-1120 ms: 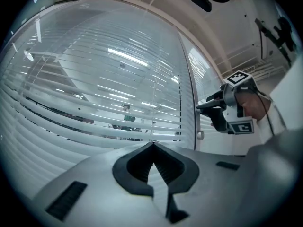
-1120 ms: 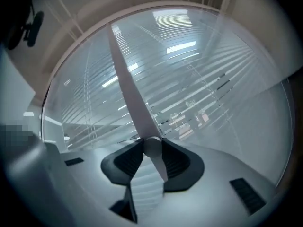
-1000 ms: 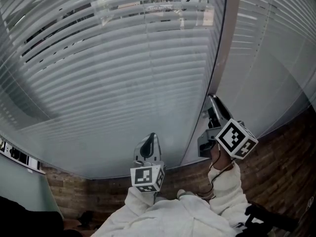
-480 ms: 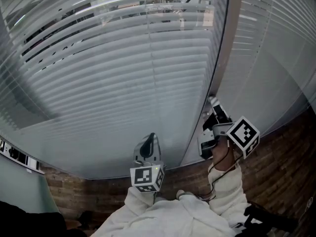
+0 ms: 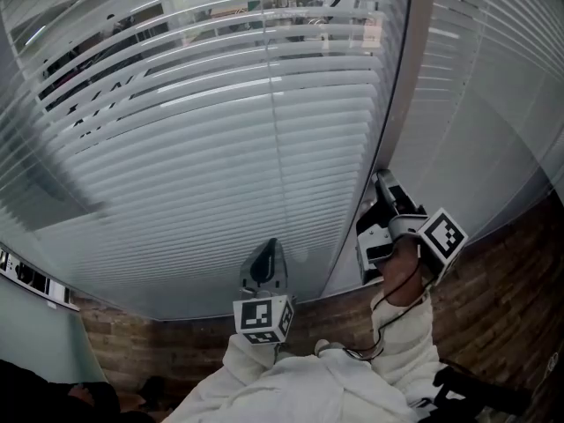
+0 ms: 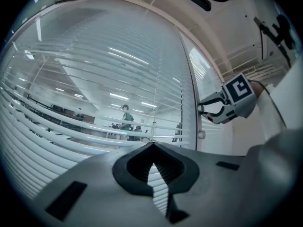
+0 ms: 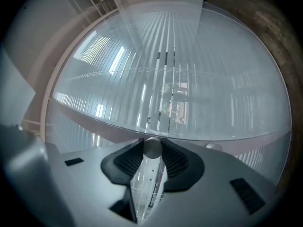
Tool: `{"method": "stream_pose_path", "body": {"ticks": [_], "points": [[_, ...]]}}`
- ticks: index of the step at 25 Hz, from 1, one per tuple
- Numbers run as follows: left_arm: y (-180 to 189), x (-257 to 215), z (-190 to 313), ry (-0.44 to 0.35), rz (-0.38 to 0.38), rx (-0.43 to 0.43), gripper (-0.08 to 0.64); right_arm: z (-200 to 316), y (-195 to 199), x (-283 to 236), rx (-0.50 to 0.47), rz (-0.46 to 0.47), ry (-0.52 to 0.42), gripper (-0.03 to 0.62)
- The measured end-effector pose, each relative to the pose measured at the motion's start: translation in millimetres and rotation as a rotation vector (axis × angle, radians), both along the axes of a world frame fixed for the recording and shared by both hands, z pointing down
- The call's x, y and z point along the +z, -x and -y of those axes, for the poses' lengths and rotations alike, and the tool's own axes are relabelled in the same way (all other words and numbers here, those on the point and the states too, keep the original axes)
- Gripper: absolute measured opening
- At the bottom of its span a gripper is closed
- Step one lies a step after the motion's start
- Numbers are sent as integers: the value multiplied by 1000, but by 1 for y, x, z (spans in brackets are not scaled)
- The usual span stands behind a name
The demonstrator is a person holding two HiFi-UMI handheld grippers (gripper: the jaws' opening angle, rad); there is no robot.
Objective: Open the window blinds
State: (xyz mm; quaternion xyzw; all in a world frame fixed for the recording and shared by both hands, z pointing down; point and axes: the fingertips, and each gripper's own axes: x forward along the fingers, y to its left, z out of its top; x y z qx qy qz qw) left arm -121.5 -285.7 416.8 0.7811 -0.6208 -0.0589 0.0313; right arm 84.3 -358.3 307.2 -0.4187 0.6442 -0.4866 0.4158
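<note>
White slatted blinds (image 5: 220, 148) cover the window in front of me, and their upper slats are tilted enough to show the room behind. My right gripper (image 5: 384, 192) reaches to the frame post beside the blinds. In the right gripper view its jaws (image 7: 152, 148) are shut on a clear tilt wand (image 7: 149, 178) with a rounded end. The left gripper view shows that gripper (image 6: 208, 110) at the post, near a small knob (image 6: 202, 135). My left gripper (image 5: 267, 247) hangs level just before the lower slats. Its tips (image 6: 152, 144) meet and hold nothing.
A pale frame post (image 5: 401, 104) separates these blinds from a second blind (image 5: 493, 104) on the right. Below the sill is brick wall (image 5: 502, 271). A person in green (image 6: 125, 119) stands in the office beyond the glass. White sleeves (image 5: 300, 377) fill the bottom of the head view.
My right gripper has rolled about its own axis, so its marker cube has turned. The slats have tilted further open, with wider dark gaps at the top. The left gripper has stayed still.
</note>
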Motion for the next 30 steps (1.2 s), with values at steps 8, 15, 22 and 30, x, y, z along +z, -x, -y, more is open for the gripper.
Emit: {"method": "stream_pose_path", "body": {"ticks": [8,15,22,30], "points": [[4,1,2,-1,1,-9,-2,0,2,-4,12,-79,-74,132],[13,-8,1,-21,3,-35,-2,-36,18,9,123,-631,-281,132],[13,-9,-3,2,17,-45,-2,-59,92,76,-20,-1217,-482,12],[11,2,-8,28,29,-43,-2,-55,108,92,-28,-1297,-498,12]]}}
